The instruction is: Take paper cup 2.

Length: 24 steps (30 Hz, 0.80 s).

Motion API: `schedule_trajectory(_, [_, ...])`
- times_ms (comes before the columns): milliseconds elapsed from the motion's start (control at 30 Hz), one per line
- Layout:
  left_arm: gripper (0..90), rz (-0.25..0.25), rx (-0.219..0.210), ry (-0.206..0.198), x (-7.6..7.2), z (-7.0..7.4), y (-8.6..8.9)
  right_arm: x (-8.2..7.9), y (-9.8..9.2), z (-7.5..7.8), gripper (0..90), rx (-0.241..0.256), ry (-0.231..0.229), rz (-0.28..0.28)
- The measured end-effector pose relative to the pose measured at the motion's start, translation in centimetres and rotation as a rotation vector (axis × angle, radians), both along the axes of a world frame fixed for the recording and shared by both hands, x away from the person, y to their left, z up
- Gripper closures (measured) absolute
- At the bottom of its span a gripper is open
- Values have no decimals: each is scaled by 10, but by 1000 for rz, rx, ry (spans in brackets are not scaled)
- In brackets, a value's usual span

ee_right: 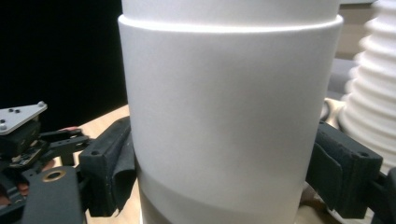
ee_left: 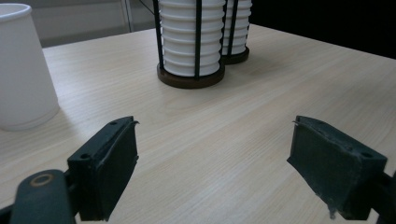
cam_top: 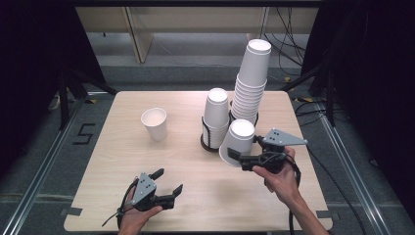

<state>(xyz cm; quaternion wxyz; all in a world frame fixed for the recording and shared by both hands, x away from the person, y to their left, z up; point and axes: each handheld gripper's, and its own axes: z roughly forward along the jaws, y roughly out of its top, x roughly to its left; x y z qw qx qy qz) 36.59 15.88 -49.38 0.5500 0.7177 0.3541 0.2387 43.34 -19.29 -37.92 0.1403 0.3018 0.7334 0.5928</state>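
The right tongs (cam_top: 243, 152) grip an upside-down paper cup (cam_top: 237, 141) by its sides, tilted over the worktop (cam_top: 195, 196) just in front of the short stack of cups (cam_top: 216, 117) and the tall stack (cam_top: 250, 83). The left tongs (cam_top: 170, 181) are spread wide and hold nothing, low near the front edge. A lone cup (cam_top: 154, 123) stands upright further left.

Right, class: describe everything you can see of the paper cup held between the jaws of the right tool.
The paper cup is plain white, matte, with a rolled rim and no print. It is upside down and tilted, its flat base facing up toward the high camera and its wide mouth low near the table. The right tool grips it, one black jaw pressed on each side of its wall. It sits at the table's right, just in front of the caged cup stack and the taller stack.
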Motion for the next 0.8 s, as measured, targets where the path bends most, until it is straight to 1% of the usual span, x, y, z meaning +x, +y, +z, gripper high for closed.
schedule_trajectory(33, [145,-5,1,-3,0,0,0,-1,7,-5,187,-11,7,11])
schedule_trajectory(67, [145,-9,-8,-4,-1,0,-2,-2,10,-7,188,-10,21,23])
schedule_trajectory(133, [145,-23,-13,-6,-2,0,-3,-1,13,-10,187,-10,15,28])
schedule_trajectory(167, [145,-30,-18,-7,-2,0,-4,-1,18,-15,187,0,13,56])
schedule_trajectory(200, [145,-35,-23,-6,-2,0,-5,-1,21,-17,187,4,20,67])
schedule_trajectory(233, [144,-53,-48,-8,-2,0,-7,-1,24,-19,187,4,18,68])
schedule_trajectory(267, [145,-66,-63,-8,-2,0,-8,-1,27,-22,187,2,29,84])
schedule_trajectory(300, [145,-67,-64,-2,-4,1,-9,-2,30,-25,187,13,37,100])
schedule_trajectory(333, [145,-67,-64,-2,-4,1,-9,-2,30,-25,187,13,37,100])
schedule_trajectory(367, [145,-75,-74,-3,-4,1,-9,-2,36,-30,187,12,33,122])
schedule_trajectory(400, [145,-80,-81,-3,-4,2,-10,-2,38,-32,187,8,38,131])
schedule_trajectory(467, [144,-89,-86,-11,-5,3,-11,-2,40,-34,187,5,29,139])
schedule_trajectory(500, [145,-94,-100,-19,-6,3,-13,-5,46,-37,187,5,54,149])
schedule_trajectory(600, [144,-100,-98,-21,-6,4,-14,-6,51,-39,187,7,53,156])
schedule_trajectory(633, [145,-108,-99,-24,-7,4,-15,-7,55,-42,187,0,48,163])
schedule_trajectory(667, [144,-108,-99,-24,-7,4,-15,-7,55,-42,187,0,48,163])
schedule_trajectory(700, [144,-127,-114,-34,-7,5,-18,-8,60,-44,187,-6,45,174])
schedule_trajectory(733, [144,-125,-100,-29,-9,6,-18,-7,63,-46,187,0,39,187])
schedule_trajectory(767, [145,-130,-97,-35,-9,6,-19,-8,65,-47,187,-6,40,189])
schedule_trajectory(800, [145,-133,-103,-37,-10,7,-20,-10,68,-48,187,-1,49,187])
